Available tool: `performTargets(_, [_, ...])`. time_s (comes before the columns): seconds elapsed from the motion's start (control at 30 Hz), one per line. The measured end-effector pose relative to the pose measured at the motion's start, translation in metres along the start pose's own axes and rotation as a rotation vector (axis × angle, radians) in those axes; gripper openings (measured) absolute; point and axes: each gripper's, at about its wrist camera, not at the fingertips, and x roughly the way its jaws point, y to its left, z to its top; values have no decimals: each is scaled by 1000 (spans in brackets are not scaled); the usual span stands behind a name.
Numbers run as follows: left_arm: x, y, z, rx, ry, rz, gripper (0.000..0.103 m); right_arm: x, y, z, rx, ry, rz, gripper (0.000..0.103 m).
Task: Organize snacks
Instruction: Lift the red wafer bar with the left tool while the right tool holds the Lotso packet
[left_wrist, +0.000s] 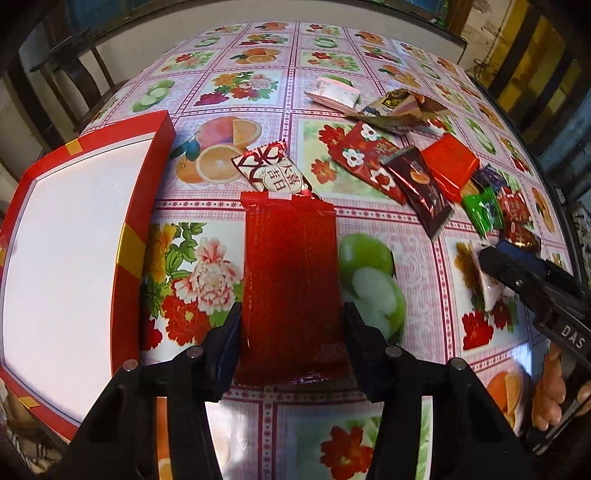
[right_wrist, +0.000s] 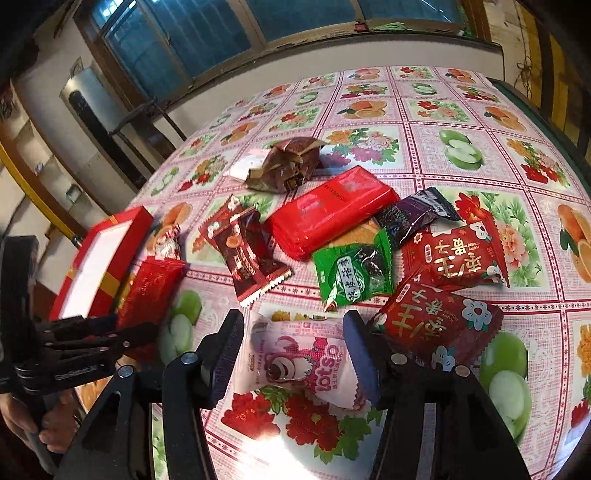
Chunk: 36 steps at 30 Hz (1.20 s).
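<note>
Left gripper (left_wrist: 291, 325) is spread about the width of the red pack (left_wrist: 291, 280), one finger on each long side, right up against its edges; whether it is squeezing or only bracketing, I cannot tell. The pack lies flat on the tablecloth (left_wrist: 258, 51), pointing away from the camera. Touching its far end is a red-and-white sachet (left_wrist: 271, 170). To the left, just beside it, sits the red box (left_wrist: 66, 258), white inside.

Right gripper (right_wrist: 291, 354) now: jaws wide, straddling the pink Lotso pack (right_wrist: 299, 362), which lies flat between the fingers. The left finger looks to be touching the pack's edge, the right one is close beside it. Not clamped, by the look of that spread.

Outward from there: a red flower pack (right_wrist: 439, 328) just right, a second one like it (right_wrist: 456, 258) beyond, a green sachet (right_wrist: 352, 273) straight ahead, a purple one (right_wrist: 417, 214) farther, a big red bar (right_wrist: 332, 210) past the green, a brown sachet (right_wrist: 251, 254) to the left, a crumpled brown wrapper (right_wrist: 288, 164) far off.
</note>
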Motion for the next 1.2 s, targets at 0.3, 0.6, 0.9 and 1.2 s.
performTargets(0.3, [-7,9,-11,9,-7,-1,51,1,16,-14,-154,20,-26,57])
performTargets(0.6, [-5,3,-13,29,-34,15,50,-9,11,-18,-162,11,37,20])
performTargets(0.9, [-7,4,-17,39,-56,7,50,-15,-4,-15,-113,29,66,19])
performTargets(1.2, [-12,-8,-32,85,-62,-6,50,-26,-26,-12,-61,17,86,22])
